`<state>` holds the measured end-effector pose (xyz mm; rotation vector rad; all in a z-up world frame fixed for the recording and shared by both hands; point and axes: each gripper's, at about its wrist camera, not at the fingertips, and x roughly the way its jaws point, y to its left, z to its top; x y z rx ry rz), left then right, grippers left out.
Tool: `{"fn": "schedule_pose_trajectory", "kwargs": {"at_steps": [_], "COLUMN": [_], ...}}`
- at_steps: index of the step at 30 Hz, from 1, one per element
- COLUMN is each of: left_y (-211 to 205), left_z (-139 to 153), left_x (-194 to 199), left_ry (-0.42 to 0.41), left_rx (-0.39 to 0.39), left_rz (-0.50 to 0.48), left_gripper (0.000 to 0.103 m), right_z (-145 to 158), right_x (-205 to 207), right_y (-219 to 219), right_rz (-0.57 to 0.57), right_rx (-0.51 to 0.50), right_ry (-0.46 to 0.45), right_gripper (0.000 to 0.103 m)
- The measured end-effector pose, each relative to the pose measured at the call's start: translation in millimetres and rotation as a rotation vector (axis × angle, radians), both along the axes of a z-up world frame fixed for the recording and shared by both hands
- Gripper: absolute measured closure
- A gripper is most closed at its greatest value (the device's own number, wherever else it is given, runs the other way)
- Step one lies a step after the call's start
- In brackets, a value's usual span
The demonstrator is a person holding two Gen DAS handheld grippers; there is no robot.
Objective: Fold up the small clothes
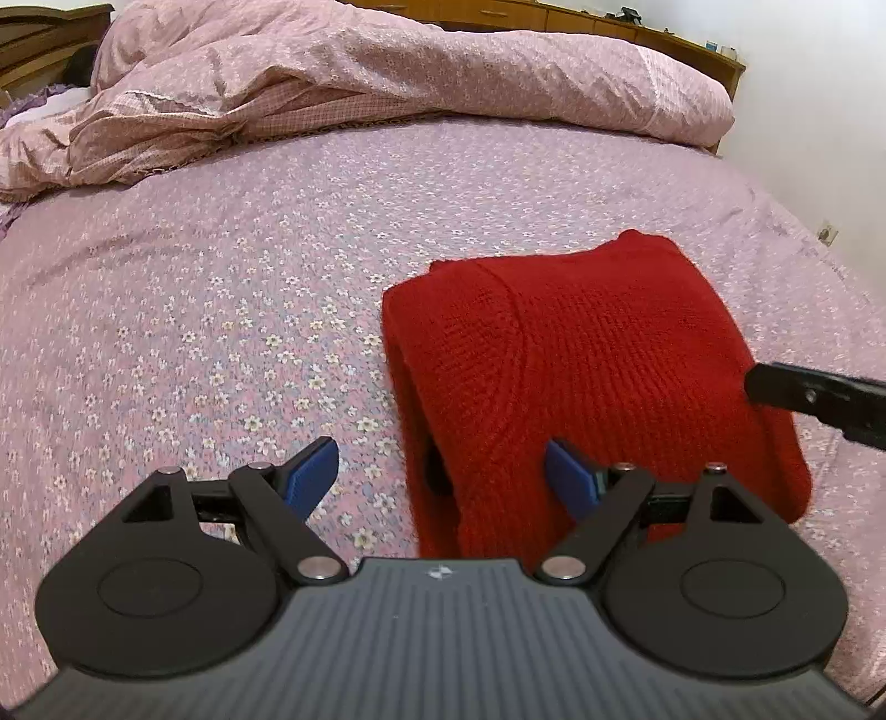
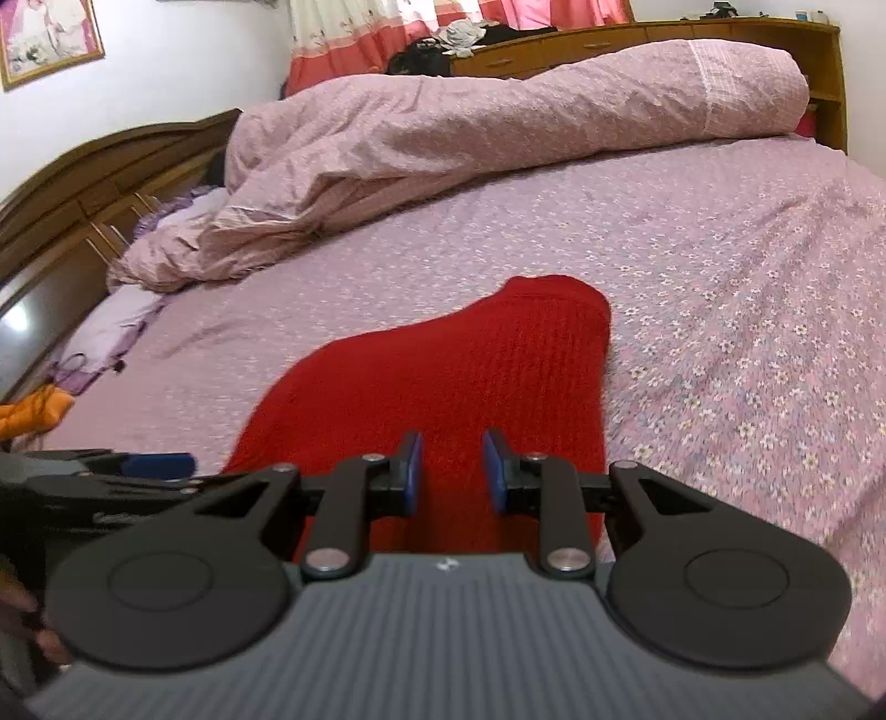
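Observation:
A red knitted garment [image 1: 587,376] lies folded in a thick bundle on the bed sheet [image 1: 194,310]. My left gripper [image 1: 443,476] is open wide, its jaws straddling the garment's near left edge just above it. A finger of my right gripper [image 1: 814,399] reaches over the garment's right side. In the right wrist view the garment [image 2: 443,376] lies under my right gripper [image 2: 451,471], which is open with a narrower gap and empty above the near end. The left gripper [image 2: 127,476] shows at the left edge.
A crumpled pink quilt [image 1: 387,72] lies along the far side of the bed. A wooden headboard [image 2: 99,183] and pillows are at the left. An orange cloth [image 2: 33,412] lies at the left edge. A wooden cabinet [image 2: 637,39] stands behind the bed.

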<state>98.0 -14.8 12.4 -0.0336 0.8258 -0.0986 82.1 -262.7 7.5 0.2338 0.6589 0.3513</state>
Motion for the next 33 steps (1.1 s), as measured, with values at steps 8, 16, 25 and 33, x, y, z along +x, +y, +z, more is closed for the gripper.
{"fn": "schedule_pose_trajectory", "kwargs": {"at_steps": [8,16,25,33], "left_y": [-4.3,-16.4,-18.8,-19.0], "left_z": [13.8,20.3,25.1,40.0], "left_x": [-26.3,-44.4,-52.9,-49.6], "left_ry": [-0.021,-0.036,-0.033,-0.04], "left_rx": [-0.019,-0.009,0.011,0.01], "left_rz": [-0.01,-0.032,-0.024,0.005], "left_gripper": [0.013,0.006,0.002,0.0], "right_z": [4.8,-26.7,-5.6,16.9], "right_x": [-30.9,-19.3,-42.6,-65.0], "right_y": [1.4,19.2,21.4,12.3], "right_rz": [-0.023,-0.04,-0.059,-0.114], "right_rx": [0.045,0.036,0.053,0.032], "right_ry": [-0.004,0.098,0.055,0.015], "right_gripper": [0.074,0.075,0.044,0.025]}}
